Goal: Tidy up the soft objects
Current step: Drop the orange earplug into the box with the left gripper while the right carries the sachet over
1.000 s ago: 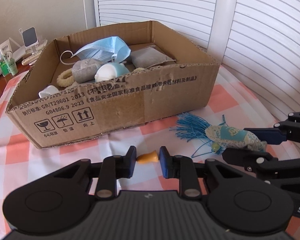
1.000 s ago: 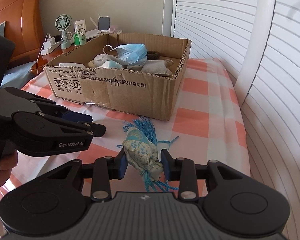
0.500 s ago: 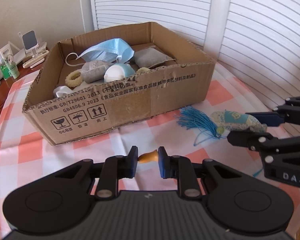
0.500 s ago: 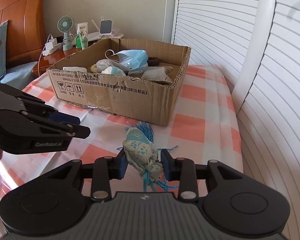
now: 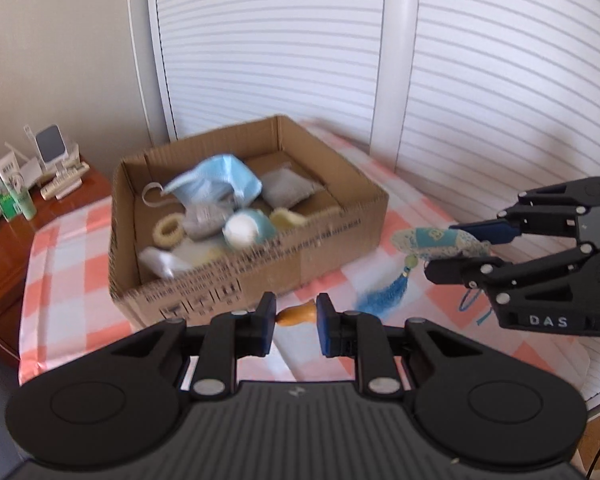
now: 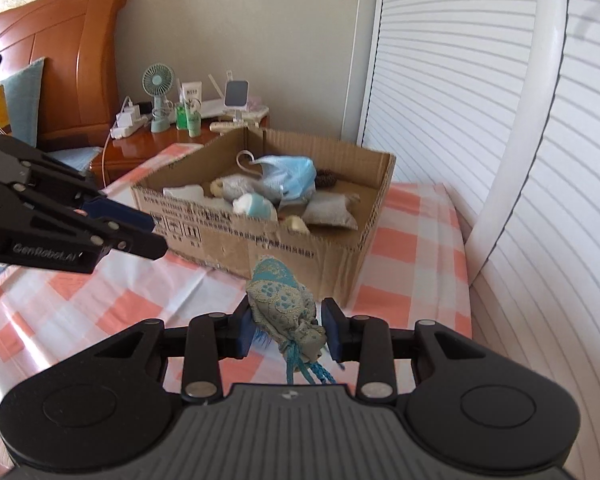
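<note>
Both grippers are loaded up. Left gripper (image 5: pixel 296 316) has its fingers pinched narrow on a little orange soft piece (image 5: pixel 297 314), held above the checked cloth (image 5: pixel 68 240) just in front of the cardboard box (image 5: pixel 260 276). Right gripper (image 6: pixel 288 328) has its fingers clamped on an embroidered sachet (image 6: pixel 282 304), blue tassel (image 5: pixel 384 300) dangling, just beside the box's near corner. Face mask (image 5: pixel 216 184) and pouches sit inside the box.

We're in a bedroom at home: a carved wooden headboard (image 6: pixel 66 46) with a pillow (image 6: pixel 22 100) against it, a bedside cabinet (image 6: pixel 148 148) crowded with a little desk fan (image 6: pixel 158 94) and what look like toiletry tubes (image 6: pixel 191 106), and white louvred doors (image 6: pixel 440 92) alongside.
</note>
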Demonstrator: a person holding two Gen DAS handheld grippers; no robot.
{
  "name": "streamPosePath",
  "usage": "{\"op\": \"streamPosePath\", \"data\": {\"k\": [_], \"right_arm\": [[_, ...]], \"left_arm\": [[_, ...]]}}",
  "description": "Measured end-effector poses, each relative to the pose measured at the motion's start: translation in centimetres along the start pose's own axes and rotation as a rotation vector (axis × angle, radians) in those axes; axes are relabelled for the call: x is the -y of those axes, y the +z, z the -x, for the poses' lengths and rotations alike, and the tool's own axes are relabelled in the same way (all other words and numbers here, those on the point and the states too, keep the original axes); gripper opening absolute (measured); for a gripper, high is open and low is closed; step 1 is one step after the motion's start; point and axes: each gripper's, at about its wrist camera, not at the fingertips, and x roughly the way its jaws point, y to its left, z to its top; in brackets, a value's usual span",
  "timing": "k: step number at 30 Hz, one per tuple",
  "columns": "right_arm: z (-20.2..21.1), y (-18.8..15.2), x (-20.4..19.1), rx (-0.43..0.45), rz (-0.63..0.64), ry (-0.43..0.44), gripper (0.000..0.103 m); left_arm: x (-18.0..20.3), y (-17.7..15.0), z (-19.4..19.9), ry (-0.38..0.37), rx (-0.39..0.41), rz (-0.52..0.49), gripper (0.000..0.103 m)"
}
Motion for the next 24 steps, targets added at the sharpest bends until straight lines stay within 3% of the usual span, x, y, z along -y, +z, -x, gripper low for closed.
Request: {"op": "streamPosePath", "data": {"k": [7,14,16,17,18,20,21,24], "right_arm": [[1.5,3.3,0.5,0.061,0.023,0.024,0.040],[1.1,6.3,0.9,0.104,0.059,-0.006,0.040],[0.9,6.9,1.0,0.110,0.063,-0.010,0.040],[0.7,7.2,0.9,0.112,0.067,-0.010,0.040],[0.6,7.5,0.9,0.114,0.071,-0.012,0.040],[0.4,8.0,0.9,0.119,0.079,-0.015,0.040],[0.2,8.3,1.0,0.120,0.081,-0.016,0.040],[-0.2,9.2,1.0,0.122,0.087,-0.017,0.040]], "left_arm": [[-2.9,4.2,-1.3,0.044,0.051,-0.002,0.020],[-7.6,8.7,-7.0,0.105,0.035,0.074,0.020],[-9.0,9.5,-8.5,0.095,0.031,0.109,0.025],[-9.6,9.8,-9.2,0.099,0.030,0.128,0.035],[-10.1,10.0,-9.6,0.110,0.027,0.146,0.053],[-10.9,10.1,-10.1,0.151,0.031,0.177,0.081],[-11.1,9.9,-9.8,0.177,0.051,0.190,0.088],[-11.8,9.2,-8.3,0.201,0.086,0.214,0.094]]}}
